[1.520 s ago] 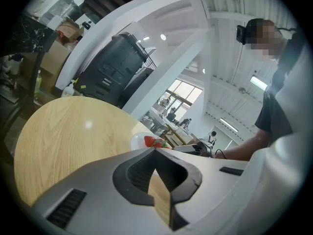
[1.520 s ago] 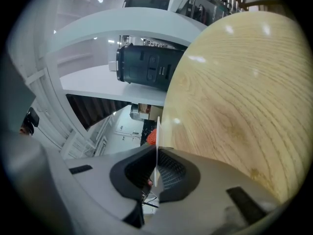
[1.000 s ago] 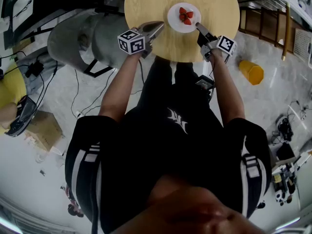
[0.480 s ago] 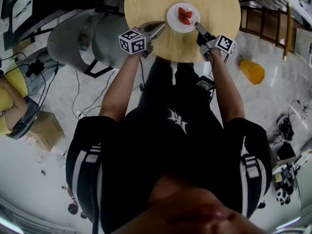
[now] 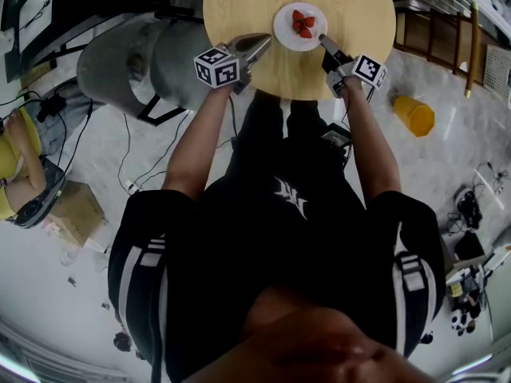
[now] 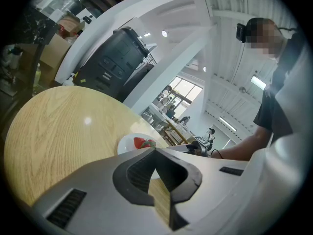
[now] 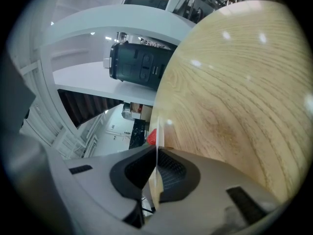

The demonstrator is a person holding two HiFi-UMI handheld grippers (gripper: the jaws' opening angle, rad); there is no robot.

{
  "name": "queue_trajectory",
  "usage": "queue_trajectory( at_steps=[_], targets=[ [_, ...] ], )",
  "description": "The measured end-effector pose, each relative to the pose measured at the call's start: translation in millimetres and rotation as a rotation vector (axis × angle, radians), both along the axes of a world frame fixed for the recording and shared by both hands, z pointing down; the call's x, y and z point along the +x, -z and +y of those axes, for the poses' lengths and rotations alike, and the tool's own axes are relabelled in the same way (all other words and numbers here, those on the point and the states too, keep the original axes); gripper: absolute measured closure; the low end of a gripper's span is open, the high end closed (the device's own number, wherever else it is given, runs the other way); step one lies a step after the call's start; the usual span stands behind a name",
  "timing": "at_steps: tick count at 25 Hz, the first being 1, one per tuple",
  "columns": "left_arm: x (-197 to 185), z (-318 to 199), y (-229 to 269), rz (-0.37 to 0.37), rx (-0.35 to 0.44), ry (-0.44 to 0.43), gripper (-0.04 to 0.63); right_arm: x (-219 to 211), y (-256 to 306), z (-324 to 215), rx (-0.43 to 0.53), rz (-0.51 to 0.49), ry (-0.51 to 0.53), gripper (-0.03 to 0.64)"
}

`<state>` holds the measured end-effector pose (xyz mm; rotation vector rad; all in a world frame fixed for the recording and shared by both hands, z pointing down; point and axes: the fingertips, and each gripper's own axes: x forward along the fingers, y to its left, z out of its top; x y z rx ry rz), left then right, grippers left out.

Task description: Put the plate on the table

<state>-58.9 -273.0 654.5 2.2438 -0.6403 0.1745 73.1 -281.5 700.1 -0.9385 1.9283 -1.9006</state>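
A white plate [image 5: 291,19] with strawberries [image 5: 302,24] is over the round wooden table [image 5: 239,6], near its middle. My right gripper [image 5: 322,40] is shut on the plate's near right rim. In the right gripper view the plate [image 7: 157,140] shows edge-on, pinched between the jaws of the right gripper [image 7: 155,152], with a strawberry [image 7: 151,136] behind. Whether the plate rests on the wood I cannot tell. My left gripper [image 5: 265,42] hovers over the table's near edge, left of the plate, shut and empty. The left gripper [image 6: 155,154] faces the plate [image 6: 130,143].
A large grey rounded body [image 5: 128,58] stands left of the table. On the floor lie a yellow container [image 5: 413,116], a cardboard box [image 5: 68,210] and cables [image 5: 128,154]. A wooden rack [image 5: 435,34] is at the right. A person in yellow [image 5: 14,162] sits at far left.
The plate and my right gripper have shifted slightly farther onto the table. The left gripper has stayed put. The person in yellow at the left has moved.
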Motion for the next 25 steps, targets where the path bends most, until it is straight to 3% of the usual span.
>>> queue_trajectory(
  at_steps=[12,25],
  targets=[
    [0.7,-0.1,-1.2,0.000,-0.002,0.000,0.594,2.4,-6.8,-0.1,-0.005,0.036,0.007,0.604],
    [8.4,6.0,-6.3,-0.005,-0.011,-0.033,0.594,5.4,-17.3,0.5,-0.035,0.169,0.033,0.607]
  ],
)
